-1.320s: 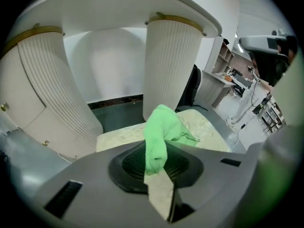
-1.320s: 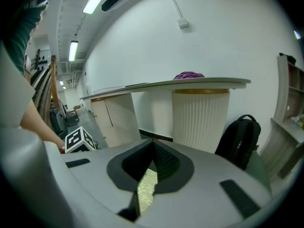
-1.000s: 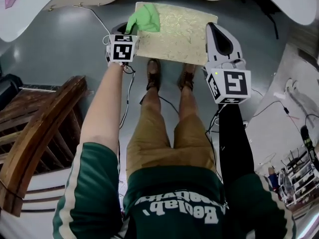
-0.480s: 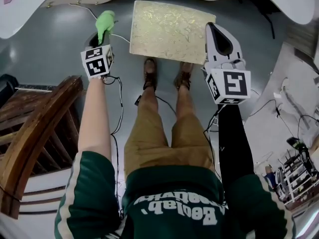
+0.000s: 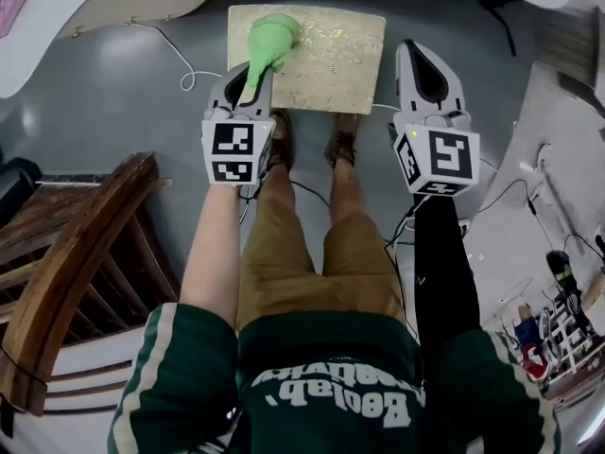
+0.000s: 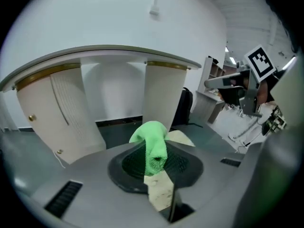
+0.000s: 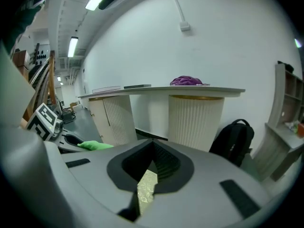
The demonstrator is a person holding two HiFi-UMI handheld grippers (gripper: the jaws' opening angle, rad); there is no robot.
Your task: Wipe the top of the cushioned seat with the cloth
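The cushioned seat point(image 5: 331, 55) is a pale gold patterned rectangle on the floor in front of the person's feet. A bright green cloth point(image 5: 270, 40) hangs bunched over the seat's left part, and my left gripper point(image 5: 248, 81) is shut on it. The left gripper view shows the cloth point(image 6: 153, 145) sticking up from between the pads, with a strip of seat point(image 6: 160, 194) below. My right gripper point(image 5: 424, 76) is held off the seat's right edge, shut and with nothing in it. In the right gripper view a sliver of seat point(image 7: 147, 188) shows under the right gripper point(image 7: 153, 164).
A dark wooden chair frame point(image 5: 71, 253) stands at the left. A white cable point(image 5: 189, 64) trails on the grey floor left of the seat. A curved white counter with ribbed bases point(image 7: 194, 115) runs behind, with a black backpack point(image 7: 236, 141) beside it. Racks with clutter point(image 5: 558, 329) stand at the right.
The left gripper swung the cloth off the seat to the left over the floor, then brought it back over the seat's left part. The right gripper has barely moved.
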